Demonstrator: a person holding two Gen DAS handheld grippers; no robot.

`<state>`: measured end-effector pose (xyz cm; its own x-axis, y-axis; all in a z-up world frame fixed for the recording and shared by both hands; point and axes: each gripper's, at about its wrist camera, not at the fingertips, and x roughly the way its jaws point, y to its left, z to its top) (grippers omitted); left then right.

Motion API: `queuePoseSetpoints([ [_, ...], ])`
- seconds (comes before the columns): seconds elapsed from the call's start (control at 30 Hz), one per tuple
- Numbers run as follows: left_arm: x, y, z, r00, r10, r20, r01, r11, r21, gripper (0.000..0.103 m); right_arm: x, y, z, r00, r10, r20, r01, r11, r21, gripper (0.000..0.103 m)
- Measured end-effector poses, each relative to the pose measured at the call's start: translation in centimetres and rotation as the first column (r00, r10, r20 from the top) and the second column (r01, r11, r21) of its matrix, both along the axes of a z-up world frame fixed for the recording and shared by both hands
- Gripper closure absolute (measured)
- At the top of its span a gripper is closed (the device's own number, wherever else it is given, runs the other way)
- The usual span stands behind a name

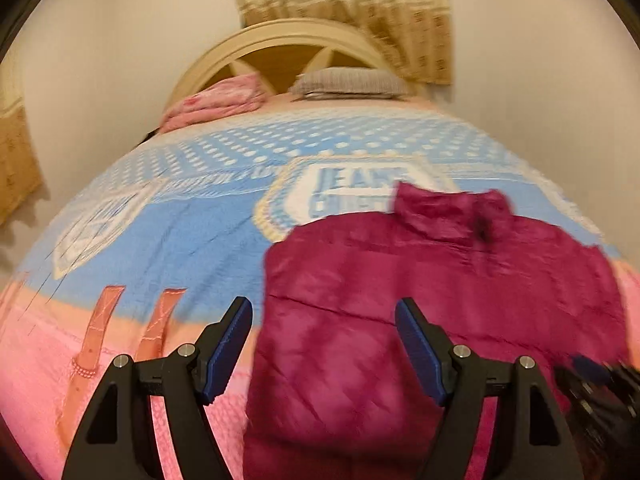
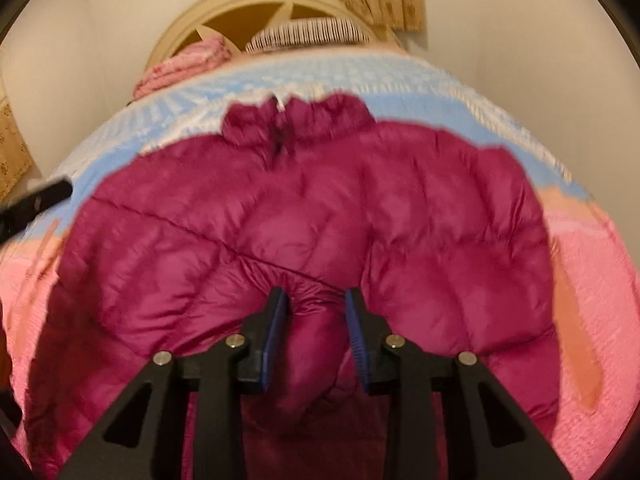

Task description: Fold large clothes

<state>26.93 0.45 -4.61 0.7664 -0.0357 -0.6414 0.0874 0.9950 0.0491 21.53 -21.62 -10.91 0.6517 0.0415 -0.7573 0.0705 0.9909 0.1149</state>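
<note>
Bed: fills both views, blue-and-pink printed cover stretched across it, pink band nearest the cameras, blue dotted band beyond.

Jacket: and there it is, the big magenta puffer, lying on the cover, collar up at 12 o'clock toward the headboard, body spreading wide to 3 and 9 in the right wrist view. In the left wrist view it sits from the centre round to 4 o'clock, its near edge running down between the fingers.

Headboard: cream arch with spokes at 12 o'clock, a patterned curtain hanging behind it.

Pillow: grey, flat against the headboard, just right of centre.

Blanket: pink, folded, at 11 o'clock beside the pillow.

Right gripper: jaws drawn in close on a puffy bunch of jacket; the fabric bulges up between the blue pads and both pads press into it. It shows blurred at 4 o'clock in the left wrist view.

Left gripper: jaws standing wide apart, nothing gripped; the jacket's left edge shows between them. Its black tip pokes in at 9 o'clock in the right wrist view.
</note>
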Motion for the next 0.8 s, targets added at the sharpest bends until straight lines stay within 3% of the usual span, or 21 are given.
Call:
queuePoseSetpoints([
  [0.13,1.6,0.6,-3.3,0.992,0.089,-0.086,-0.091,0.996,-0.019,0.029,-0.2,-0.8,-0.6,1.000,-0.010,-0.019,0.011,0.999,0.046,0.068],
  [0.2,1.7,0.5,-6.0,0.990,0.099,-0.099,-0.099,0.995,0.009,0.028,-0.4,-0.6,-0.7,1.000,-0.004,-0.021,0.005,0.999,0.032,0.068],
  [0.33,2.7,1.6,-7.4,0.981,0.083,-0.177,-0.097,0.993,-0.071,0.025,0.0,-0.9,-1.2,1.000,0.004,-0.026,-0.003,0.999,0.044,0.068],
  [0.47,2.5,1.8,-7.3,0.982,0.082,-0.172,-0.096,0.993,-0.074,0.025,0.0,-0.6,-1.1,0.999,0.005,-0.035,-0.004,1.000,0.021,0.068],
  [0.6,1.5,2.7,-6.5,0.987,0.097,-0.132,-0.116,0.982,-0.149,0.025,0.4,-0.2,-0.1,0.997,0.014,-0.077,-0.017,0.999,-0.034,0.062],
  [0.7,0.4,3.0,-5.4,0.994,0.092,-0.056,-0.102,0.975,-0.196,0.025,1.7,-1.8,2.4,0.997,-0.027,-0.077,0.031,0.998,0.049,0.060],
  [0.77,0.3,2.9,-4.7,0.997,0.069,-0.022,-0.072,0.975,-0.212,0.025,3.8,-3.2,4.3,0.996,-0.072,-0.057,0.078,0.991,0.109,0.045],
  [0.8,0.3,3.0,-4.6,0.998,0.068,-0.014,-0.069,0.974,-0.217,0.025,5.1,-3.7,5.0,0.994,-0.093,-0.049,0.099,0.987,0.128,0.043],
])
